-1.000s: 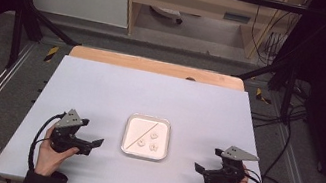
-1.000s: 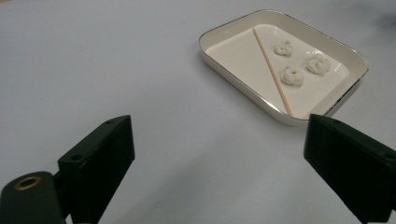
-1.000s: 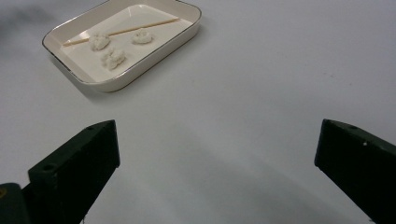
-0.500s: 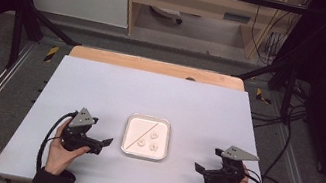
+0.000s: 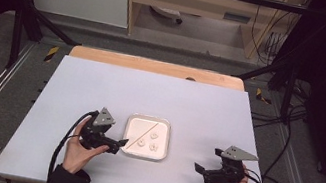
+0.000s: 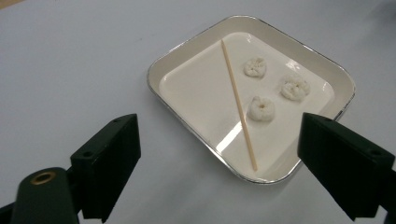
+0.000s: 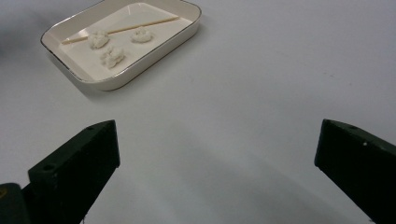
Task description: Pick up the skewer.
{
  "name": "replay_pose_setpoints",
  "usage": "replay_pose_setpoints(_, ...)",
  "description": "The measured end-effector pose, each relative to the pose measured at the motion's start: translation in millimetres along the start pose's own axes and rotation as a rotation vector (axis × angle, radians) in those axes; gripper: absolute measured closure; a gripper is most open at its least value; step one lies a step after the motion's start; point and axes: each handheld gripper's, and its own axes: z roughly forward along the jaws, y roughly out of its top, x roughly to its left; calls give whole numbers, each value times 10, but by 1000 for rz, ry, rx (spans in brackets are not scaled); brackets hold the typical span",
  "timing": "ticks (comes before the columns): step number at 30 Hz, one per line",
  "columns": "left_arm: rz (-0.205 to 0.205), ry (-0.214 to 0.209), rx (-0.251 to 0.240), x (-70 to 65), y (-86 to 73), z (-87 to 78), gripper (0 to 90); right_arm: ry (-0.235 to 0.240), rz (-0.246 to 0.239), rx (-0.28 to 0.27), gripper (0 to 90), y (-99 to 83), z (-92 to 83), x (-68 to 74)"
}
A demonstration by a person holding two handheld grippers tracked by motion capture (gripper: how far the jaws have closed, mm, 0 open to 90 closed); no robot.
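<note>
Left gripper (image 5: 122,142) at tray (image 6: 177,56), jaws apart, just narrowing, empty, lined for skewer (image 6: 238,102); right gripper (image 5: 199,168) apart, waiting.

Wooden skewer (image 6: 238,105) lies beside three white pieces (image 6: 261,108) in tray (image 6: 187,42)

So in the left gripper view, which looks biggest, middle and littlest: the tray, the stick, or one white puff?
1. Tray, the largest.
2. Wooden stick, long and thin, lying slantwise inside the tray.
3. White puff, the smallest; the three puffs look about the same size.
</note>
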Motion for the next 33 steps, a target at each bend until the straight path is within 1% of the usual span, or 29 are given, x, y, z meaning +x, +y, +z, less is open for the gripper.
replay_pose_setpoints(1,0,0,0,0,0,0,140,0,0,-1,7,0,0,0)
replay_pose_setpoints(7,-3,0,38,-69,47,125,185,1,0,4,7,-2,10,4)
replay_pose_setpoints(8,-4,3,53,-93,52,172,213,0,0,7,7,-3,13,4)
replay_pose_setpoints(9,-4,3,53,-93,52,172,229,0,0,7,7,-3,13,4)
replay_pose_setpoints(10,-1,2,62,-106,53,195,229,1,2,8,7,-3,14,6)
replay_pose_setpoints(11,4,5,69,-121,55,217,251,1,2,8,7,-3,15,6)
replay_pose_setpoints(12,10,9,74,-140,56,240,301,0,1,9,6,-4,18,6)
replay_pose_setpoints(13,14,11,79,-156,58,263,301,0,1,9,6,-4,18,6)
replay_pose_setpoints(15,25,10,89,-190,59,308,375,-1,3,11,7,-6,22,9)
replay_pose_setpoints(16,29,11,92,-206,58,330,399,0,3,12,7,-6,22,9)
replay_pose_setpoints(17,34,16,96,-221,57,353,399,0,3,12,7,-6,22,9)
replay_pose_setpoints(18,41,21,105,-242,54,388,452,0,1,10,7,-6,24,8)
replay_pose_setpoints(22,37,31,115,-259,46,431,561,1,1,10,7,-6,25,7)
replay_pose_setpoints(26,36,29,118,-290,27,487,656,6,2,10,7,-4,26,6)
replay_pose_setpoints(29,37,31,124,-304,14,509,715,1,-3,12,6,-7,29,7)
replay_pose_setpoints(33,30,29,129,-326,-17,558,779,1,-2,11,7,-5,26,6)
